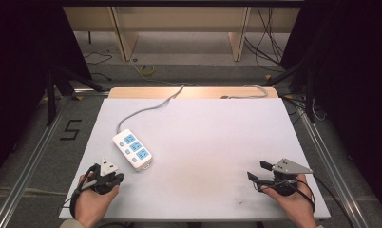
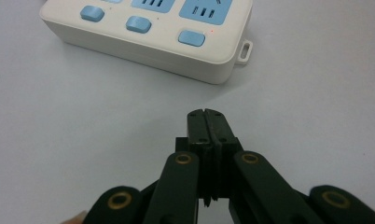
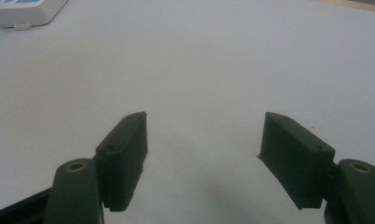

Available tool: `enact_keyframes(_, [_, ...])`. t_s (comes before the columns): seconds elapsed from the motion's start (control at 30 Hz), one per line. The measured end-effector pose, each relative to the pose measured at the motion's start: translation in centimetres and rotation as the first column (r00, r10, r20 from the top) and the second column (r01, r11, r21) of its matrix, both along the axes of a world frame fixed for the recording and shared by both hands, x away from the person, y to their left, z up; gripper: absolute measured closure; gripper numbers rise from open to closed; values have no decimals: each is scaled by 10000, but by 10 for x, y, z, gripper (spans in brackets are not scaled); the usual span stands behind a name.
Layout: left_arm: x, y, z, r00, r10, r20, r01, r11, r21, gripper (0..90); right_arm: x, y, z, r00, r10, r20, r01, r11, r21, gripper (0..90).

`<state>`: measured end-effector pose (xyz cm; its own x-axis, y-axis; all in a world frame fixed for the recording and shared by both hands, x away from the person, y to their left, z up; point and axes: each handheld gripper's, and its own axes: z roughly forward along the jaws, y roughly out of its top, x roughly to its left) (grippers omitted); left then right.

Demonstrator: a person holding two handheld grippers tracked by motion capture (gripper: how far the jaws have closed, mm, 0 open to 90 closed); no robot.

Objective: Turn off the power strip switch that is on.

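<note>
A white power strip (image 1: 132, 149) is laid at ten o'clock on the tabletop (image 1: 208, 142). The left tool (image 1: 117, 178) is held pressed together nearby; the right tool (image 1: 257, 170), spread apart, is kept at four o'clock, likely waiting.

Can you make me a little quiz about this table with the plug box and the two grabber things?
1. True or false: the left gripper has its jaws pressed together.
2. What colour are the buttons on the power strip? A) red B) blue C) green
3. Fill in: the right gripper has its jaws wide ____, with nothing between them.

Key: 1 true; 2 B; 3 open
</note>
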<state>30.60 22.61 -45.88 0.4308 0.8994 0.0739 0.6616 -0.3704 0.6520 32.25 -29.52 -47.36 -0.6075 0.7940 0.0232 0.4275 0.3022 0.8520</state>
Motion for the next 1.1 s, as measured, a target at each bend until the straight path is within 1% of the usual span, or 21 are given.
enact_keyframes(0.43, [5, -1, 4, 9999, 153, -39, -153, 9999, -20, 897, 0, 0, 0, 10000, 12, 25, -12, 10000, 7, 326])
enact_keyframes(0.5, [6, -1, 5, 9998, 146, -95, -146, 9999, 20, 897, 0, 0, 0, 10000, 19, 33, -19, 10000, 3, 326])
enact_keyframes(1.1, [11, -2, 9, 9997, 216, -124, -216, 9998, -31, 897, 0, 1, 0, 10000, 43, 19, -43, 10000, -8, 324])
